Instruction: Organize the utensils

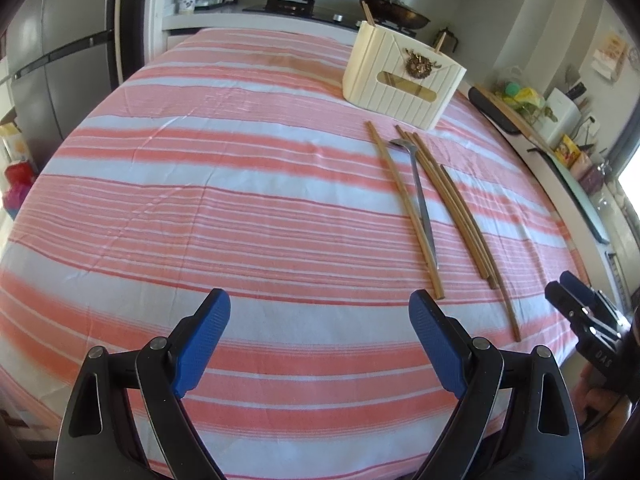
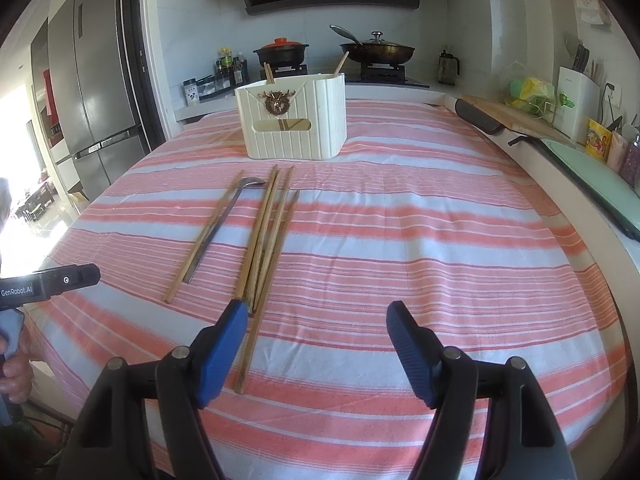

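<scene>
Both grippers' jaws apart and empty: drop right gripper (image 2: 316, 312) onto nearest chopstick (image 2: 250, 344) (pinch mid-shaft), then into holder (image 2: 292, 120).

the right gripper (image 1: 576, 300) is cut off at the left wrist view's right edge. the utensil holder (image 2: 294, 120) hides most of the chopsticks (image 2: 269, 73) standing inside it.

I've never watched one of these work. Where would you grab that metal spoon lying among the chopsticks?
Probably the spoon is best taken at its bare handle end nearest the right hand-held gripper, coming from above with the open jaws across the handle. It lies flat on the striped cloth, and a chopstick hugs its left side, so there is little room for a finger there.
</scene>
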The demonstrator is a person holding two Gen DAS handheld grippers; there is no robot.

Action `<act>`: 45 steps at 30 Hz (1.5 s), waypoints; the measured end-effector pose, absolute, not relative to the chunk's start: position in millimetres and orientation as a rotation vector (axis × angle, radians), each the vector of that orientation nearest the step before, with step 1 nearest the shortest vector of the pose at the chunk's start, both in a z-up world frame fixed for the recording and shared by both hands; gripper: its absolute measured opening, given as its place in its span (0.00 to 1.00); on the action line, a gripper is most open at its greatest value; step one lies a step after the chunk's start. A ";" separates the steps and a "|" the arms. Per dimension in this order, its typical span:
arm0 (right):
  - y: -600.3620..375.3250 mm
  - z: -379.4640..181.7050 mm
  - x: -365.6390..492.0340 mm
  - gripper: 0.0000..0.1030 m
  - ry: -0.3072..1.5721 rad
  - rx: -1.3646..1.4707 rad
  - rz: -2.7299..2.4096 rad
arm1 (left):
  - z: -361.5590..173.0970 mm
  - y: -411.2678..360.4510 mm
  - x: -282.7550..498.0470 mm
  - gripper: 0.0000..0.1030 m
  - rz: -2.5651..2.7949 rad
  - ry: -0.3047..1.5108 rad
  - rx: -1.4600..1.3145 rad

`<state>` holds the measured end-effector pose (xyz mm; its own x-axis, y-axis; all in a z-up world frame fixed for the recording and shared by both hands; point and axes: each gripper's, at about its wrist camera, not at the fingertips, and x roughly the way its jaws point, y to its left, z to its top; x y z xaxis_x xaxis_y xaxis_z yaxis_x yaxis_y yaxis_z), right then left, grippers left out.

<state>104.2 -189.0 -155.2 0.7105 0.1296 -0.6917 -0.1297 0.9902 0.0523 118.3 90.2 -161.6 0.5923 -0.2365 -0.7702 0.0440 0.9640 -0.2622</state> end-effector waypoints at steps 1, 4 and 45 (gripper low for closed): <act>-189.3 -155.8 104.1 0.71 0.769 0.001 0.144 | -162.0 90.2 118.5 0.89 -0.164 0.926 -0.226; -190.7 -158.4 103.8 0.71 0.777 0.007 0.140 | -162.2 89.4 118.8 0.89 -0.165 0.928 -0.223; -206.3 -164.6 94.6 0.71 0.764 0.083 0.090 | -172.9 90.3 134.1 0.92 -0.133 0.963 -0.285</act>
<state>94.6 -206.3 -164.6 0.7182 0.1119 -0.6867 -0.0512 0.9928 0.1082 134.1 90.3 -172.9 0.5667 -0.2371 -0.7891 -0.0145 0.9547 -0.2973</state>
